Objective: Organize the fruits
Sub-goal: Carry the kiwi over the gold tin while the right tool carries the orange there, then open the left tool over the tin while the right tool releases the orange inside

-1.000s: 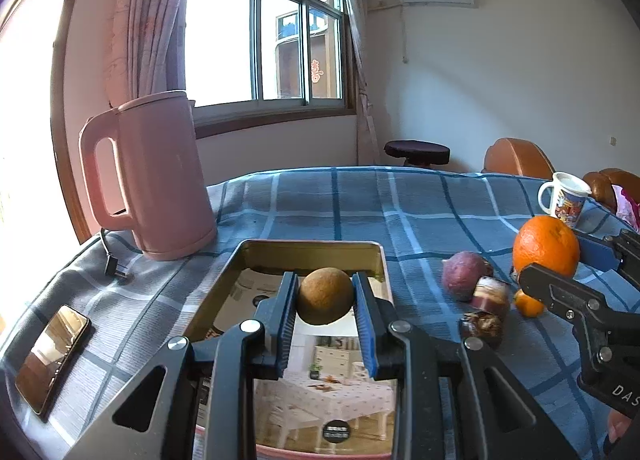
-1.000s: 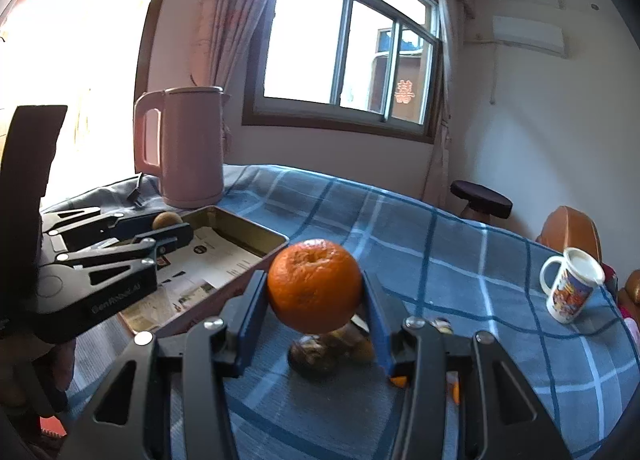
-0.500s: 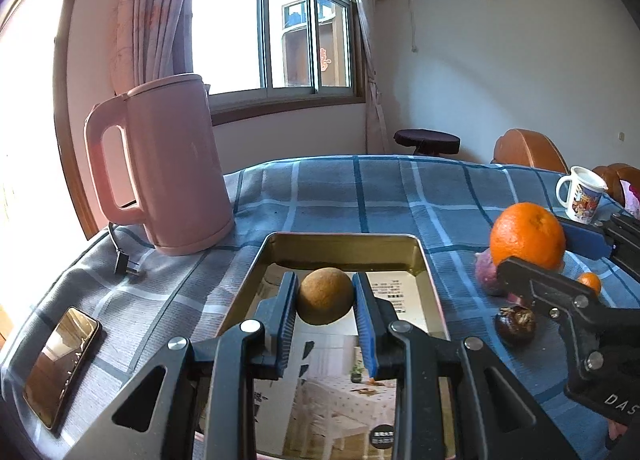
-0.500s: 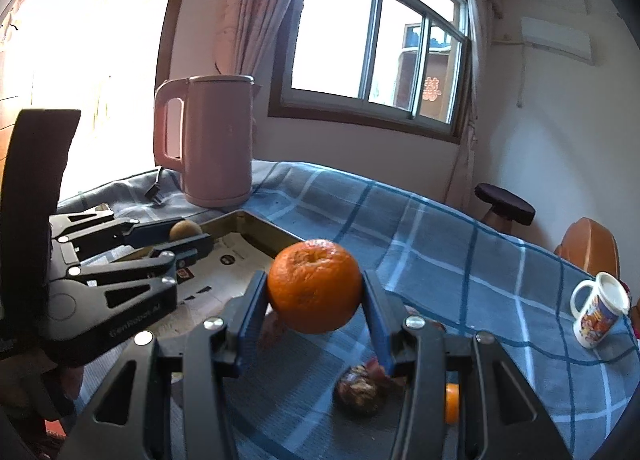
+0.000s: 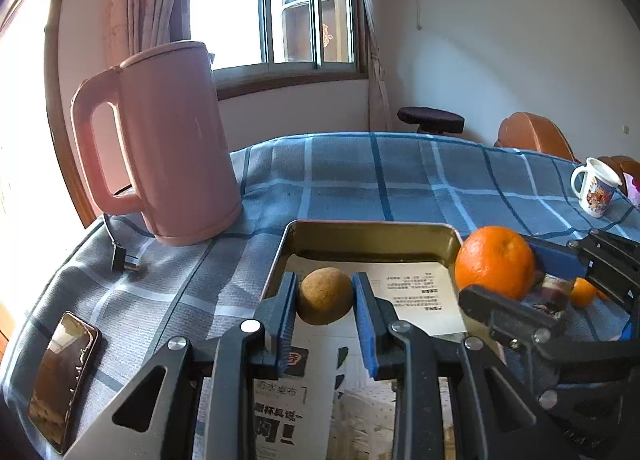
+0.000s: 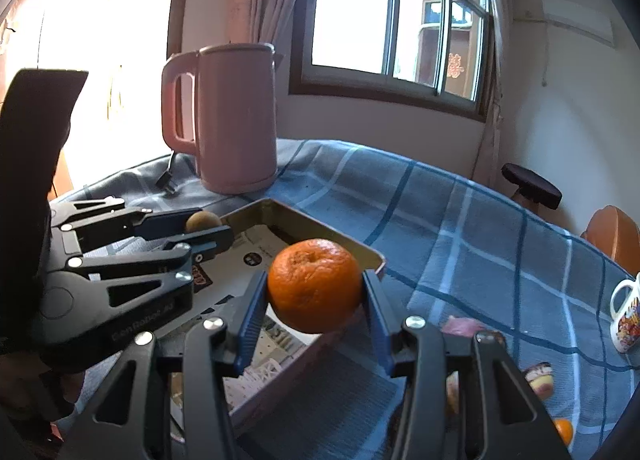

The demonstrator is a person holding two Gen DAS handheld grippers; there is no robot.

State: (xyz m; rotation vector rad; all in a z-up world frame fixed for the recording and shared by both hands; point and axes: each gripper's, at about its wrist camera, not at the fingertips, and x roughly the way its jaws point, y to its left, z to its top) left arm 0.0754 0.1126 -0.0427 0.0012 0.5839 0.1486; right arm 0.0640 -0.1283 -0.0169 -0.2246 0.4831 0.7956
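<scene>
Tray (image 5: 372, 234): landmark, paper-lined, on table.
Left gripper (image 5: 325, 306): clamped on brown fruit (image 5: 325, 295), above tray's near half.
Right gripper (image 6: 315, 292): clamped on orange (image 6: 314, 285), over tray's right rim.
Handling: lower each fruit to the lining before releasing; keep them apart.

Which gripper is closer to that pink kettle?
Left. The left gripper, holding the brown fruit, sits nearer the pink kettle; the right gripper, with the orange, is farther.
</scene>
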